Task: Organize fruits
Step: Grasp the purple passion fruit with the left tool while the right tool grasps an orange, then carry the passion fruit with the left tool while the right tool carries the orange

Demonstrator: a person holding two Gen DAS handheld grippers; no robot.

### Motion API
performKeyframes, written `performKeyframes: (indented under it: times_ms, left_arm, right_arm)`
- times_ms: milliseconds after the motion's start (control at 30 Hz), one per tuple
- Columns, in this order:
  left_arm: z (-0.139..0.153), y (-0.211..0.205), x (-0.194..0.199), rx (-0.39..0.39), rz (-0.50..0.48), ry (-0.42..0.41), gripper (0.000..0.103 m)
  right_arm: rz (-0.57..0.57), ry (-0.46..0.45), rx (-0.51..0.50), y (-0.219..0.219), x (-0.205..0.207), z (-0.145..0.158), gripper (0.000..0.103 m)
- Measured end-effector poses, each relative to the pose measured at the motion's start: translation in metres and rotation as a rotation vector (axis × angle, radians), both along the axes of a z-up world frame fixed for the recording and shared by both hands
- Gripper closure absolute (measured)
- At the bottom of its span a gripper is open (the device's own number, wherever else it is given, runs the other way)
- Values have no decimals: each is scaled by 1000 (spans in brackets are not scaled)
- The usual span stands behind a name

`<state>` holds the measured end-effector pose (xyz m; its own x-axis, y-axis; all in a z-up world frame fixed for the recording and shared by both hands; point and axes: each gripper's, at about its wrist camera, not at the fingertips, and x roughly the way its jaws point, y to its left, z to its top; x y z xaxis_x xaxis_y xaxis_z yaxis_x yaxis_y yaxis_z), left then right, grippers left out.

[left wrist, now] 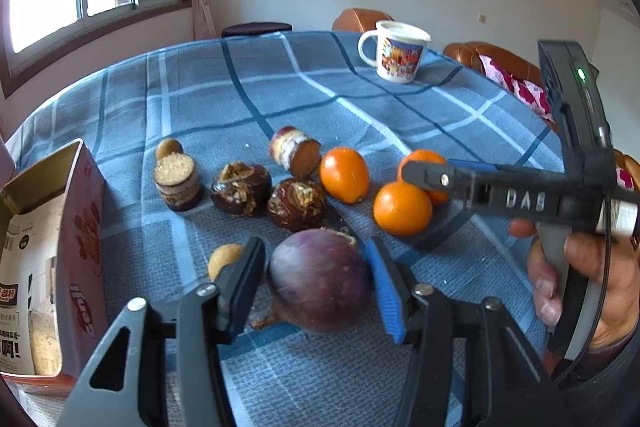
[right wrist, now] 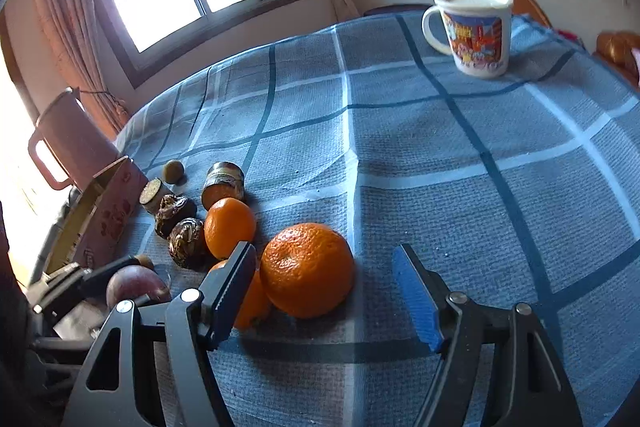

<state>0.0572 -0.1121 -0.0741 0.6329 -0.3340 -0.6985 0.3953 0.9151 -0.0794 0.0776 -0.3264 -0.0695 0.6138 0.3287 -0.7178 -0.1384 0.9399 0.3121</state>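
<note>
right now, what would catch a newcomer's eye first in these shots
Probably the big purple fruit sitting on the blue checked tablecloth between the open fingers of the left gripper. Next, the bright oranges: one orange lies between the open fingers of the right gripper. The cartoon mug stands alone at the far edge.

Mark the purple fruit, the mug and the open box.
purple fruit (left wrist: 320, 281), left wrist view, middle of its skin
mug (right wrist: 478, 31), right wrist view, printed side
open box (left wrist: 82, 223), left wrist view, red outer wall
</note>
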Motion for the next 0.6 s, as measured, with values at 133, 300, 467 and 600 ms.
performKeyframes:
  times_ms: [133,300,467,600]
  left_arm:
    - [-5,-6,-1,18,-25,14,50]
    - [-4,0,-2,-24,-31,21,51]
    - [1,1,-11,-32,-37,-33,51]
    - [5,9,-14,-70,-24,-60,51]
  right_arm:
    - [20,15,26,0,3,-1,43]
    - [46,9,56,0,2,0,55]
    - [50,-25,25,6,-4,4,55]
    - [50,-67,6,8,-9,9,55]
